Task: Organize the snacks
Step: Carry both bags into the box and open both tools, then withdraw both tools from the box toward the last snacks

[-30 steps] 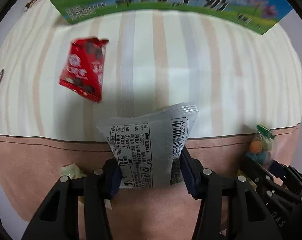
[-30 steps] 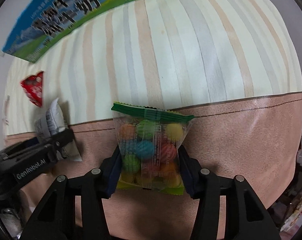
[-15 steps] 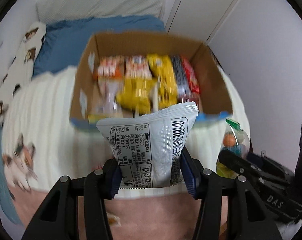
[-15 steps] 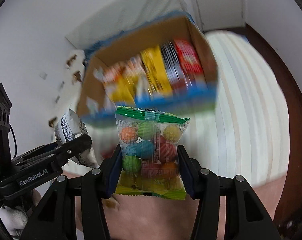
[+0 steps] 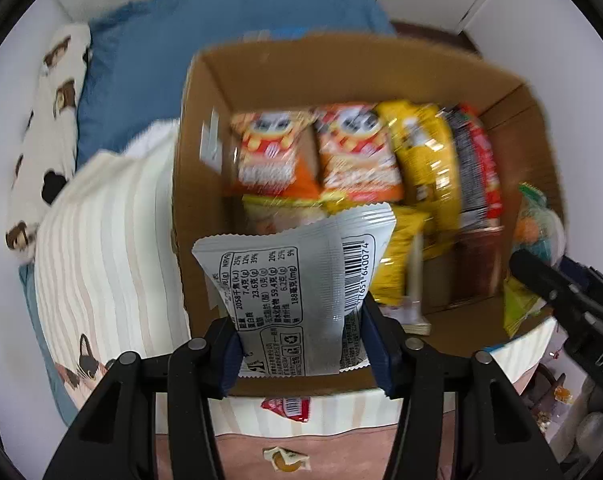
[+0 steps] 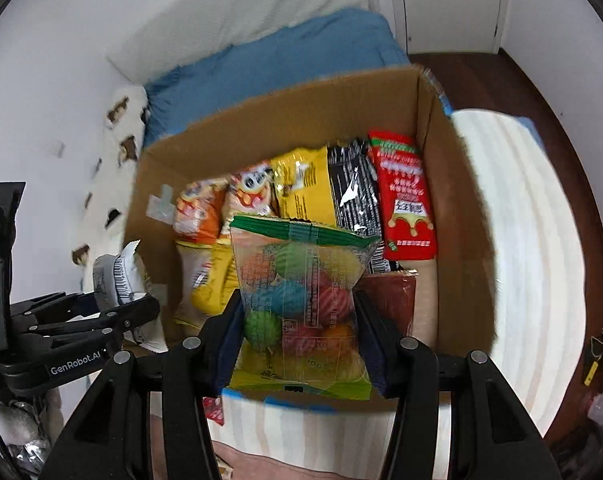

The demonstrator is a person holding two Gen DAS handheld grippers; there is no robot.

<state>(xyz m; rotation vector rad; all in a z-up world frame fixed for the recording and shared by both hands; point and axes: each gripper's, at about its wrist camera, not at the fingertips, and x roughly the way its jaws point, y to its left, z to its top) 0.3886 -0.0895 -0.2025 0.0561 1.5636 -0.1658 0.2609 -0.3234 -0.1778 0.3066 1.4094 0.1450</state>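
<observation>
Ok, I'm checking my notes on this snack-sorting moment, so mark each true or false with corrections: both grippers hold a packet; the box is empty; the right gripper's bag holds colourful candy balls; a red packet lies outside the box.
1. Both grippers hold a packet. True: the left gripper pinches a silver packet, the right gripper a candy bag.
2. The box is empty. False: it already holds orange, yellow, black and red packets.
3. The bag holds colourful balls. True.
4. A red packet lies outside the box. True: on the striped cloth at its near edge.

Snack packets (image 6: pixel 405 196) stand in box (image 6: pixel 285 120) on bed (image 6: pixel 541 240).
</observation>
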